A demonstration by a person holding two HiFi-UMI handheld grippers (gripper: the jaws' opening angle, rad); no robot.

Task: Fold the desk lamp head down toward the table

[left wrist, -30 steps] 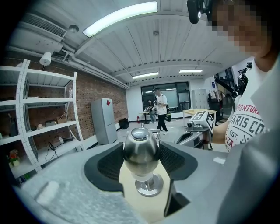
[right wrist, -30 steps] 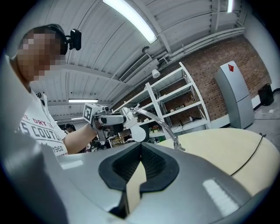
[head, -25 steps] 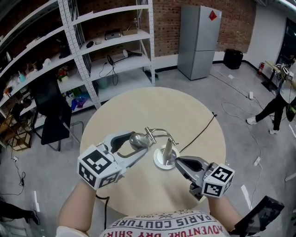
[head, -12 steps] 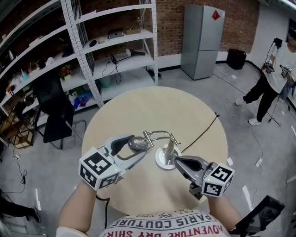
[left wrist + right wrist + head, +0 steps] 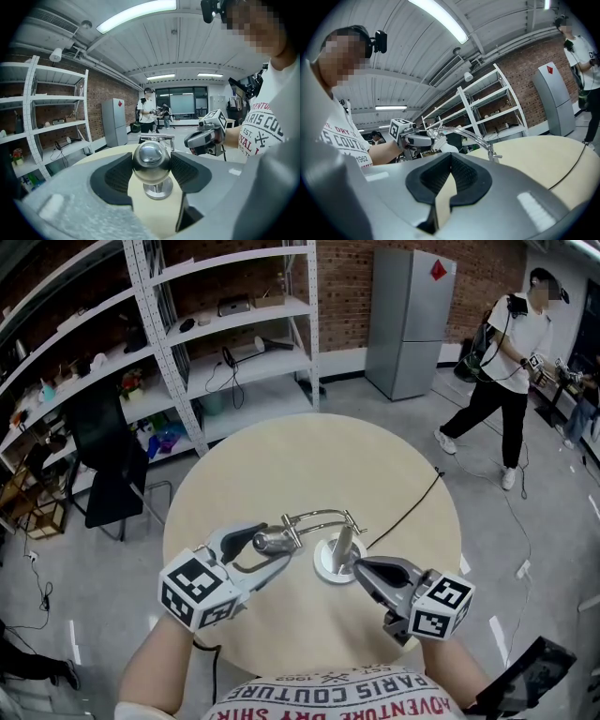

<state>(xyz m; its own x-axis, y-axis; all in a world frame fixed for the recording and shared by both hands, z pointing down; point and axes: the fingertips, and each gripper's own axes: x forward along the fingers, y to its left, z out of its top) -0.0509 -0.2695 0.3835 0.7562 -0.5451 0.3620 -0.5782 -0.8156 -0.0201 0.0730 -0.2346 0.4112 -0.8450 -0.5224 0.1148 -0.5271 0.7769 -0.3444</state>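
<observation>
A chrome desk lamp stands on the round beige table [image 5: 281,460]. Its round base [image 5: 325,565] sits near the front, and a curved arm [image 5: 319,515] runs left to the rounded lamp head [image 5: 265,542]. My left gripper [image 5: 272,545] is shut on that head. In the left gripper view the shiny head [image 5: 151,161] sits between both black pads [image 5: 119,176], which touch its sides. My right gripper [image 5: 361,566] lies low at the base's right edge with its tips against it. Its pads [image 5: 461,176] meet at the tip, with nothing between them.
A black cable [image 5: 408,502] runs from the lamp over the table's right edge. White shelves [image 5: 216,343] and a black chair [image 5: 108,474] stand behind on the left, a grey fridge [image 5: 408,320] at the back. A person [image 5: 506,362] walks at the far right.
My left gripper has carried the lamp head down and to the left, bending the arm lower. The right gripper has stayed put. A person has walked into view at the back right.
</observation>
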